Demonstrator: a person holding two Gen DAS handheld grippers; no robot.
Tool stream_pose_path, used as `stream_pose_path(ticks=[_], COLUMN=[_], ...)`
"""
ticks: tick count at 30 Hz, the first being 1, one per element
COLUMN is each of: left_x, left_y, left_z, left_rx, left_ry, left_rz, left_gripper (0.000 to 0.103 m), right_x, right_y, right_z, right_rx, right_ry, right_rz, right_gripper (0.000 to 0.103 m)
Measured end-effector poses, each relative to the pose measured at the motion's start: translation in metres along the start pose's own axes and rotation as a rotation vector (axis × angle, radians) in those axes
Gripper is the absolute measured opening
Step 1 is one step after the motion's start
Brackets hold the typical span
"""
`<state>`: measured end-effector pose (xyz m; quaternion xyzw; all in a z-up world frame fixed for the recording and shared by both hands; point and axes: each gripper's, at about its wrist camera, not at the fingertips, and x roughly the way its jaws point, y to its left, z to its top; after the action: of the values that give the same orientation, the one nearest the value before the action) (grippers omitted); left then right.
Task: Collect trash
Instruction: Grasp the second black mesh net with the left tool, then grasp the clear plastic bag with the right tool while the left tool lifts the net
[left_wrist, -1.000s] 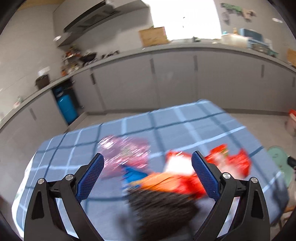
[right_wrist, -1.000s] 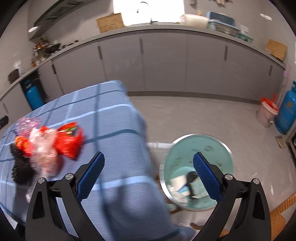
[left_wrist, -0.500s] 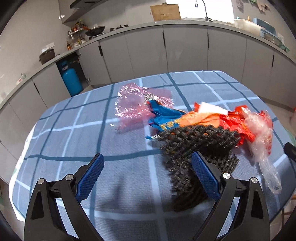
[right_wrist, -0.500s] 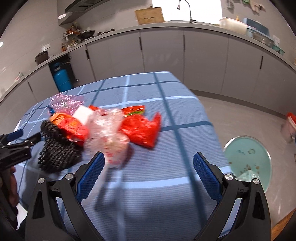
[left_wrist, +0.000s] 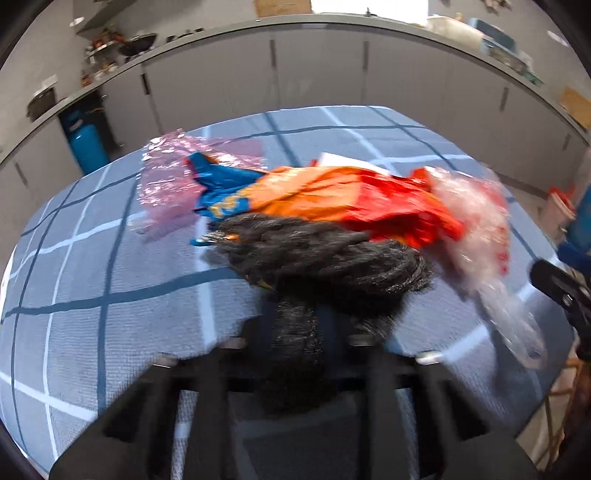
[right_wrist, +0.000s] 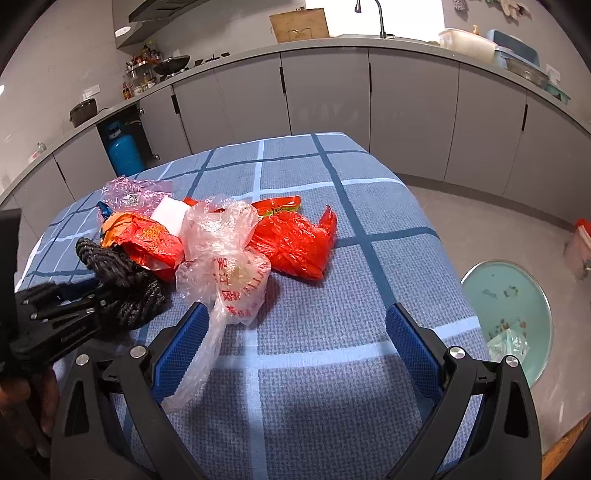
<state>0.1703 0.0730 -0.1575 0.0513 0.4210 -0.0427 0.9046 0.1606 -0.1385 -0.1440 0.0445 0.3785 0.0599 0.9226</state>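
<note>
The left gripper (left_wrist: 295, 343), badly blurred, looks clamped on the black rope bundle (left_wrist: 325, 258), hiding its fingertips, while the right gripper (right_wrist: 295, 332) stands wide apart.

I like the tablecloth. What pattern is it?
Blue tablecloth with white and dark-blue checks; right wrist view.

Trash pile sits on the table (right_wrist: 369, 295), toward its left half. Knotted rope bundle (right_wrist: 122, 280) at the pile's near-left edge; crumpled snack wrapper (right_wrist: 147, 236) just behind it, touching. Clear plastic bag (right_wrist: 225, 266) right of the rope, its tail trailing toward the near edge. Plastic bag (right_wrist: 295, 240) right of that. Trash bin (right_wrist: 517, 295) on the floor, right of the table.
</note>
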Motion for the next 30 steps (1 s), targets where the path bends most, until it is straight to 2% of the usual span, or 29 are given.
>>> stream_pose_path(ticks=[4, 15, 19, 20, 21, 23, 24, 25, 27, 30], left_x=[-0.016, -0.076, -0.084, -0.082, -0.079, -0.071, -0.070, -0.068, -0.068, -0.070], left_y=[0.004, 0.043, 0.049, 0.050, 0.052, 0.059, 0.062, 0.065, 0.068, 0.068], left_z=[-0.002, 0.011, 0.019, 0.020, 0.021, 0.023, 0.024, 0.025, 0.025, 0.029], left_rx=[0.001, -0.058, -0.054, -0.054, -0.058, -0.075, -0.078, -0.085, -0.094, -0.095], left_ry=[-0.030, -0.145, -0.189, -0.189, -0.183, -0.163, -0.161, -0.157, -0.155, -0.167], left_rz=[0.002, 0.063, 0.122, 0.141, 0.146, 0.164, 0.170, 0.177, 0.187, 0.197], left_gripper=[0.012, 0.011, 0.011, 0.011, 0.011, 0.011, 0.011, 0.011, 0.011, 0.011], right_x=[-0.003, 0.008, 0.021, 0.025, 0.030, 0.039, 0.044, 0.047, 0.045, 0.038], right_y=[0.004, 0.032, 0.040, 0.041, 0.042, 0.042, 0.041, 0.040, 0.039, 0.044], right_z=[0.002, 0.013, 0.016, 0.016, 0.015, 0.015, 0.013, 0.012, 0.011, 0.010], right_rx=[-0.005, -0.044, -0.053, -0.054, -0.054, -0.050, -0.047, -0.046, -0.049, -0.069], right_ry=[-0.015, -0.031, -0.020, -0.013, 0.003, 0.032, 0.053, 0.067, 0.061, 0.050], right_rz=[0.012, 0.078, 0.088, 0.089, 0.092, 0.103, 0.106, 0.115, 0.126, 0.148], right_gripper=[0.095, 0.095, 0.094, 0.091, 0.082, 0.070, 0.059, 0.055, 0.041, 0.034])
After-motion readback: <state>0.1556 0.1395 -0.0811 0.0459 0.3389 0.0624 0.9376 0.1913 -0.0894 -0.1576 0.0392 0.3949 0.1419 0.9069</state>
